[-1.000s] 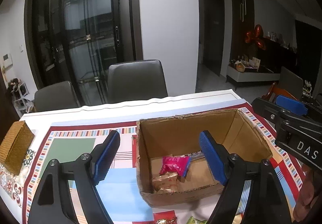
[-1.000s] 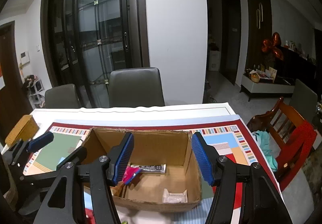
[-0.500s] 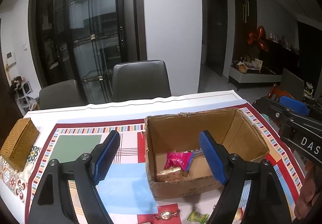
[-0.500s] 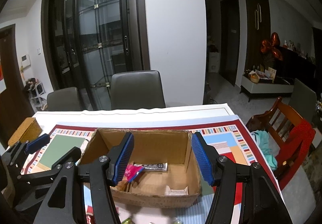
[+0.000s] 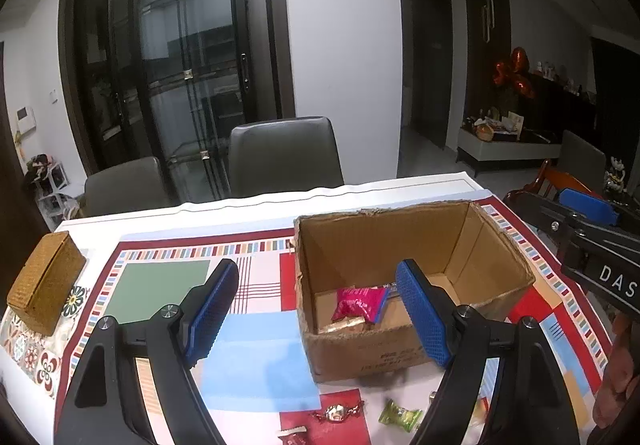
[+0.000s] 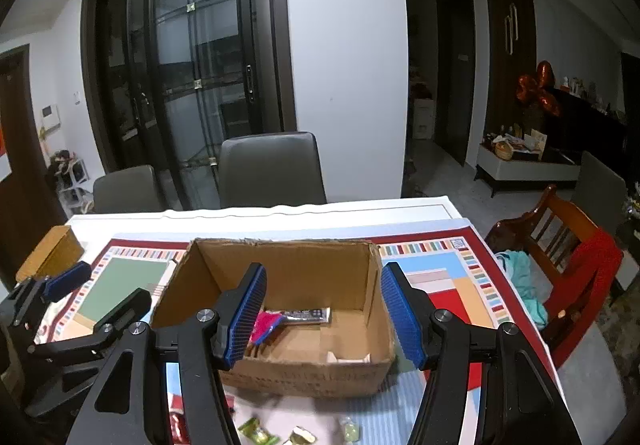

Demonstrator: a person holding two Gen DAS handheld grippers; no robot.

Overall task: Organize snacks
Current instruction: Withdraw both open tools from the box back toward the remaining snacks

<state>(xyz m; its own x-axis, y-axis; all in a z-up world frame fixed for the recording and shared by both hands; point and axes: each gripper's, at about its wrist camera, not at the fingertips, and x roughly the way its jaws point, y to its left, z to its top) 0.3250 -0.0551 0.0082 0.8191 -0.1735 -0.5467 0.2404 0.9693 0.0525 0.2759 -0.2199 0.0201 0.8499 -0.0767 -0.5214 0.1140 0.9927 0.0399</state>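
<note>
Snacks lie in two groups on a dining table (image 5: 224,211) covered by a patchwork-patterned cloth (image 5: 168,277), both groups toward its near edge. Cardboard box (image 5: 416,277), open-topped, stands on the cloth right of the table's middle; it holds a pink packet (image 5: 358,303) above a gold-wrapped piece (image 5: 348,324) by its near-left corner, and, in the right wrist view, a dark flat bar (image 6: 306,315) toward the far wall and a small white packet (image 6: 348,357) against the near wall. Woven box (image 5: 44,283), lid on, sits at the table's left edge, well apart from the cardboard box. Left gripper (image 5: 318,311): jaws spread wide with nothing between them, raised over the near edge, its right pad in front of the box's near wall. Right gripper (image 6: 322,315): jaws likewise parted and empty, framing the box interior. Loose sweets rest on the cloth between the box and the near edge: a twist-wrapped candy (image 5: 338,412), a green-wrapped candy (image 5: 399,413) just beside it, and a red-and-white wrapper (image 5: 292,437) nearest the edge, partly cut off. Two grey chairs (image 5: 284,157) stand along the far edge.
</note>
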